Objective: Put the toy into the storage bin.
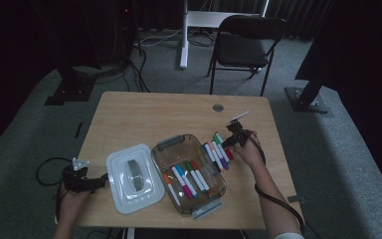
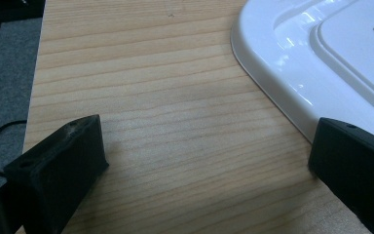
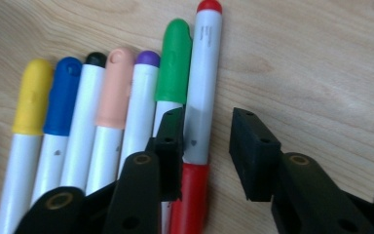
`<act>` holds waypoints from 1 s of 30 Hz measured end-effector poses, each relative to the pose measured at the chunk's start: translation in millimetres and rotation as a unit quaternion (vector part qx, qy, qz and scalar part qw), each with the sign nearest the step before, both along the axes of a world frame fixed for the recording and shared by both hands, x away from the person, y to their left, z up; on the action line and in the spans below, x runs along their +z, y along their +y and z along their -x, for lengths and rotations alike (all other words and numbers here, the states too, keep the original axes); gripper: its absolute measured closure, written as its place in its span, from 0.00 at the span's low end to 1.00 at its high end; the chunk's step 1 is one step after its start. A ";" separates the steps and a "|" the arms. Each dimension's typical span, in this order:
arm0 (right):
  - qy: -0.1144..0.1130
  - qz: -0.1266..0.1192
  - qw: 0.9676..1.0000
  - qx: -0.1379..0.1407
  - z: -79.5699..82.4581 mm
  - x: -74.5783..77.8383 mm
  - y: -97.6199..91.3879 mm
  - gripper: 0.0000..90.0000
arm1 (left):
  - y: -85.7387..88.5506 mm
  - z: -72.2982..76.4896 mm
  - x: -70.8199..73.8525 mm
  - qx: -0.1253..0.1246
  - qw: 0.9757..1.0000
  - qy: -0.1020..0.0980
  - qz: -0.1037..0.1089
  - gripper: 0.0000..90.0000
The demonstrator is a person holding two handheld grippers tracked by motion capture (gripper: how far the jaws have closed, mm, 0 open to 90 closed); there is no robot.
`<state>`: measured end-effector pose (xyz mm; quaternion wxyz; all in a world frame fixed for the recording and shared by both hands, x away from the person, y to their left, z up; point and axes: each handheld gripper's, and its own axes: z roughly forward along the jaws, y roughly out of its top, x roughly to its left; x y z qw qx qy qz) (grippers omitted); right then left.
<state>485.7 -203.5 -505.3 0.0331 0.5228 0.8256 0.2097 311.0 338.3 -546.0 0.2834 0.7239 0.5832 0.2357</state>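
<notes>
A row of markers (image 1: 216,153) lies on the wooden table (image 1: 144,114), just right of a clear container (image 1: 155,154) that holds several more markers (image 1: 186,180). My right gripper (image 1: 229,143) hangs low over the row's right end. In the right gripper view its jaws (image 3: 208,117) straddle the red marker (image 3: 202,73): one jaw sits between it and the green marker (image 3: 174,58), the other stands off with bare wood showing, so it is open. My left gripper (image 1: 99,182) rests open at the table's left edge, one jaw by the white lid (image 2: 321,53), nothing between its jaws (image 2: 209,131).
The white lid (image 1: 134,177) lies flat left of the container, a grey handle on top. A round grommet (image 1: 218,107) sits near the table's far edge. A black folding chair (image 1: 243,45) stands beyond the table. A cable (image 1: 45,169) loops off the left edge.
</notes>
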 end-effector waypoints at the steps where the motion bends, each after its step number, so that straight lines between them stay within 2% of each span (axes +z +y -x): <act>1: 0.000 0.001 1.000 -0.001 -1.2 -1.4 0.3 0.75 | 0.0 0.0 0.0 0.000 1.000 0.000 0.000 0.01; 3: 0.004 0.007 1.000 -0.002 -3.1 -4.1 1.2 0.76 | 0.0 0.0 0.0 0.000 1.000 0.000 0.000 0.01; 6: 0.008 0.009 1.000 -0.010 -4.7 -4.9 0.7 0.84 | 0.0 0.0 0.0 0.000 1.000 0.000 0.000 0.01; 10: 0.013 0.013 1.000 -0.018 -3.7 -3.7 -0.7 0.85 | 0.0 0.0 0.0 0.000 1.000 0.000 0.000 0.01; 14: 0.009 0.010 1.000 -0.024 -1.2 2.6 -5.2 0.85 | 0.0 -0.1 0.1 0.000 1.000 0.000 0.000 0.01; 22: -0.002 -0.008 0.999 -0.046 10.3 25.9 -17.1 0.85 | 0.0 0.0 0.0 0.000 1.000 0.000 0.000 0.01; 30: -0.023 -0.031 0.998 -0.041 26.5 60.4 -16.4 0.85 | -0.1 0.1 -0.1 0.001 1.000 0.000 0.000 0.01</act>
